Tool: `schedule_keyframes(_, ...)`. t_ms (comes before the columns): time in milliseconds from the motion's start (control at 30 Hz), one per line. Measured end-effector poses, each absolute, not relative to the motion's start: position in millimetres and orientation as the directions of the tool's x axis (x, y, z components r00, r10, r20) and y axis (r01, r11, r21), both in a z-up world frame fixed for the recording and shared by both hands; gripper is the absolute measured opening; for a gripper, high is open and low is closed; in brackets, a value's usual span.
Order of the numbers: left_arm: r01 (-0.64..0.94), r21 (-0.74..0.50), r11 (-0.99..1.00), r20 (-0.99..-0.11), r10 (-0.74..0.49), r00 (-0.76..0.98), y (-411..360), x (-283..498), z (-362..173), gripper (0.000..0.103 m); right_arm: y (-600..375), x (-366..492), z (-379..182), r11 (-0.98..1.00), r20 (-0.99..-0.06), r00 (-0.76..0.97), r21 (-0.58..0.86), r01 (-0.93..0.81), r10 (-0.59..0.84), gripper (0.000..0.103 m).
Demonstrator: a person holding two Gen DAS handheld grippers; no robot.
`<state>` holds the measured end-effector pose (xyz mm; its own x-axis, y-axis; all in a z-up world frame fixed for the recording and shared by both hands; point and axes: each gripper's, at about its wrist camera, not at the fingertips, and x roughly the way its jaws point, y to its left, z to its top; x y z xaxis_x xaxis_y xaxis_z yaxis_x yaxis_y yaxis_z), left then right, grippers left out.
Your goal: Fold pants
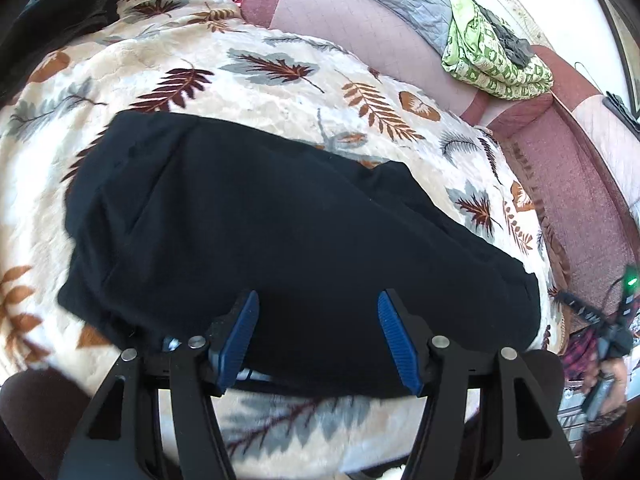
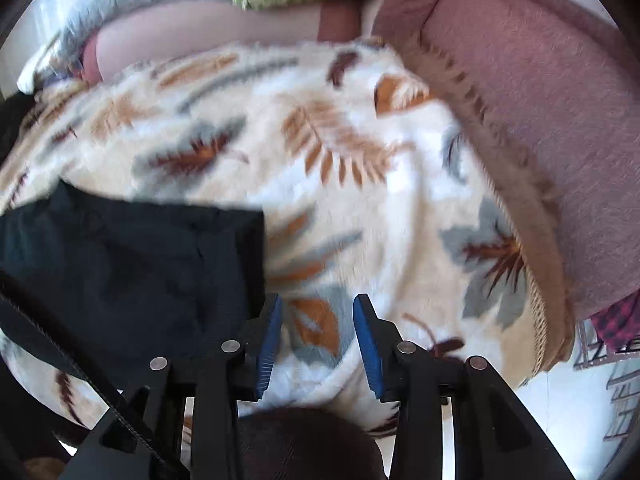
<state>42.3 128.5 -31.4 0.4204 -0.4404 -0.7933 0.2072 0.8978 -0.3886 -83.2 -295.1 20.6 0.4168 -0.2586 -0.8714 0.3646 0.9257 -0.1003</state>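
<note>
**Black pants lie flat, both grippers open**

The black pants [image 1: 280, 232] lie on the leafy blanket [image 1: 280, 80], already folded into a thick long shape. Their long side runs from left to right across the bed. The left gripper [image 1: 318, 300] hangs right over their near edge, its blue pads apart, holding nothing. The right gripper [image 2: 317, 304] is open too, over bare blanket, with the pants just to its left. I think the left hand is closer for the next fold.
</note>
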Motion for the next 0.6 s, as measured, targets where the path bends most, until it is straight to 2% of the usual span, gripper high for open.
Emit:
schedule_keyframes(67, 0.228, -0.357, 0.906, -0.789, -0.424, 0.446, 120.6, 40.4, -35.2, 0.061, -284.1, -72.9, 33.7, 0.94, -0.858, 0.459, -0.072, 0.333, -0.229, 0.041)
schedule_keyframes(267, 0.319, -0.122, 0.94, -0.759, -0.296, 0.58, 99.1, 16.2, -48.2, 0.061, -201.2, 1.6, 38.2, 0.988, -0.848, 0.52, 0.146, 0.048, 0.1, 0.044)
schedule_keyframes(367, 0.334, -0.01, 0.943, -0.743, -0.231, 0.628, 86.3, 7.3, -53.4, 0.064, -148.6, 47.5, 26.6, 0.976, -0.84, 0.496, 0.189, -0.108, 0.218, 0.046)
schedule_keyframes(467, 0.332, -0.008, 0.943, -0.731, -0.232, 0.641, 85.4, 5.6, -56.1, 0.07, -113.1, 91.3, 9.6, 0.959, -0.847, 0.453, 0.223, -0.173, 0.279, 0.048)
schedule_keyframes(600, 0.338, -0.026, 0.941, -0.729, -0.249, 0.638, 88.2, 6.8, -56.3, 0.071, -88.2, 137.0, -10.7, 0.965, -0.876, 0.424, 0.151, -0.213, 0.23, 0.054)
